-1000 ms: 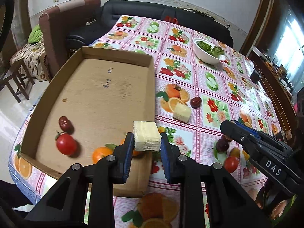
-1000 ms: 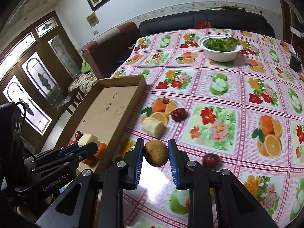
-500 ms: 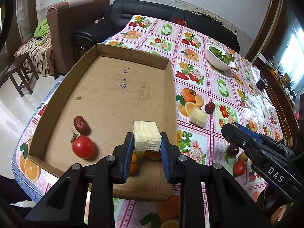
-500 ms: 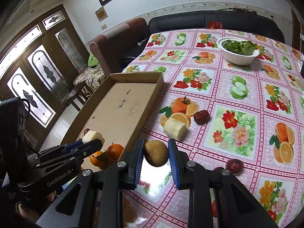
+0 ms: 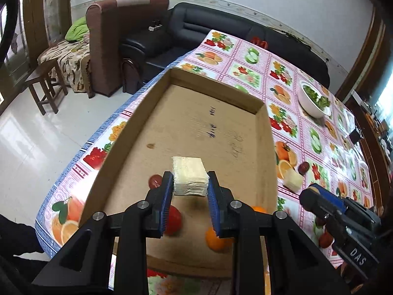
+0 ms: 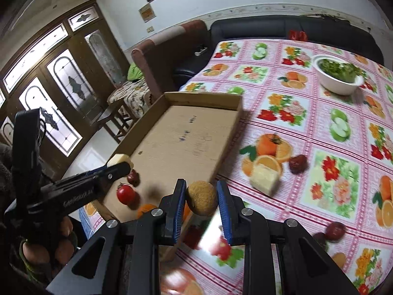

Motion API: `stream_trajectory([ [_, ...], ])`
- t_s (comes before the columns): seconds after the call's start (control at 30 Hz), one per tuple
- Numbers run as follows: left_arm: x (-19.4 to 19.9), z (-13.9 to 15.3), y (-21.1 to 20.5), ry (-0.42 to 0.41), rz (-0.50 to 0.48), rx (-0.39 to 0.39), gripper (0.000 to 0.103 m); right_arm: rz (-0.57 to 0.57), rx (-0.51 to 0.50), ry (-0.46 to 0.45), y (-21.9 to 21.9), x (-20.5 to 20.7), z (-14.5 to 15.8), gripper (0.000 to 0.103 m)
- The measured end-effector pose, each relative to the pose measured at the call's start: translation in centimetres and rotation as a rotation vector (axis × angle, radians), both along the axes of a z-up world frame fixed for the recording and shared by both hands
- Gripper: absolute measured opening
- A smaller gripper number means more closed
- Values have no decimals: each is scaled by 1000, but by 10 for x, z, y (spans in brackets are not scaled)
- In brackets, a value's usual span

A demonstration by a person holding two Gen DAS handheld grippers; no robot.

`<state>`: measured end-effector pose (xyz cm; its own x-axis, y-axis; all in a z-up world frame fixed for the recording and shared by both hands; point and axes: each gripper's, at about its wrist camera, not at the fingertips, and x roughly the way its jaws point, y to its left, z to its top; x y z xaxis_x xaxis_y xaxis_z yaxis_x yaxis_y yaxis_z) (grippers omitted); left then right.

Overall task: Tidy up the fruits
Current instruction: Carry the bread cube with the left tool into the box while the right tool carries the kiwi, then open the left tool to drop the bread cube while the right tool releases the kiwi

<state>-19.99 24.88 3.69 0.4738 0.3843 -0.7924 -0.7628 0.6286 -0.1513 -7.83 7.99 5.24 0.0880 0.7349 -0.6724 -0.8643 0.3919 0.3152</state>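
Left wrist, pale fruit chunk (image 5: 189, 175) clamped in left gripper (image 5: 189, 191)

A pale yellow fibrous fruit chunk (image 5: 189, 175) hangs above the shallow cardboard tray (image 5: 196, 127), where a red tomato (image 6: 125, 195), oranges (image 5: 217, 241) and what looks like a dark date (image 5: 154, 181) lie; a round brown fruit (image 6: 202, 198) hovers at its edge.

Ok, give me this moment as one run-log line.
left gripper: shut on pale block, over cardboard tray | right gripper: shut on brown round fruit, at tray edge | tray: tomato, orange
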Motion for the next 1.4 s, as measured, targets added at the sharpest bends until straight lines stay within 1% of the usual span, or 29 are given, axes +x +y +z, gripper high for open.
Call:
stream_trajectory([
  [0.23,5,-9,16,19,15,-17,25,70,-13,-4,35,-14,-6,26],
  [0.43,11,-20,28,42,23,-43,25,107,-58,4,63,-18,-24,26],
  [0.6,13,-28,35,67,36,-57,25,121,-91,8,74,-19,-37,26],
  [0.93,20,-42,41,129,44,-71,25,156,-136,-1,90,-22,-52,26],
  [1.17,24,-45,39,152,42,-62,26,157,-143,-13,92,-22,-53,27],
  [1.23,22,-44,39,151,44,-72,26,159,-140,-6,91,-22,-52,31],
  [1.27,22,-42,38,146,45,-73,27,160,-135,-5,91,-22,-51,37],
  [1.3,20,-39,37,140,49,-71,28,159,-131,-6,90,-22,-50,40],
  [1.37,17,-35,37,125,59,-65,36,153,-126,-11,87,-22,-47,40],
  [1.4,15,-31,36,118,65,-58,37,152,-117,-9,84,-22,-44,40],
])
